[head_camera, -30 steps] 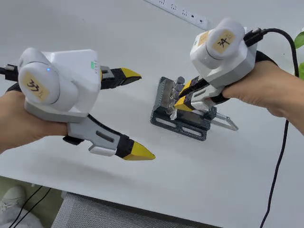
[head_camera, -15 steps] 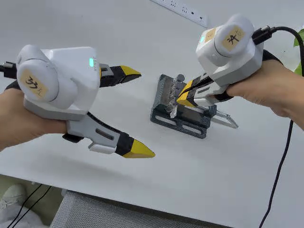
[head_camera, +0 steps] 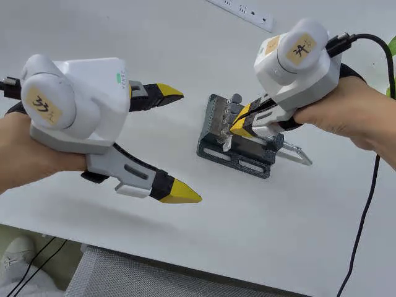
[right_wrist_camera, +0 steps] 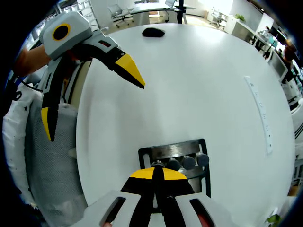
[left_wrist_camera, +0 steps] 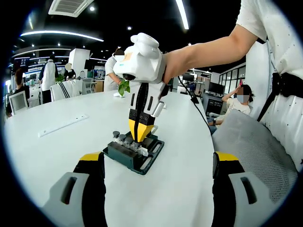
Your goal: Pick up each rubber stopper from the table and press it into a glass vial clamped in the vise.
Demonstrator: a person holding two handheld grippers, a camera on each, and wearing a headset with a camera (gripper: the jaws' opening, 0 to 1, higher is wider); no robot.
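Right tool (head_camera: 235, 130), jaws pinched shut, is pressing onto the stoppers (right_wrist_camera: 188, 162) sitting in the vise (head_camera: 247, 163), left tool (head_camera: 187, 147) is hovering wide open and empty beside it; guessing a firm straight-down push next.

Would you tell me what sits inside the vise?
A row of vials with grey stoppers stands in the vise. The right gripper, shut, covers one end of the row, hiding what lies beneath.

Round white tabletop (left_wrist_camera: 57, 109) being lit by long white ceiling strip lights (left_wrist_camera: 182, 14), grey mesh chair (left_wrist_camera: 255, 142) being seen alongside
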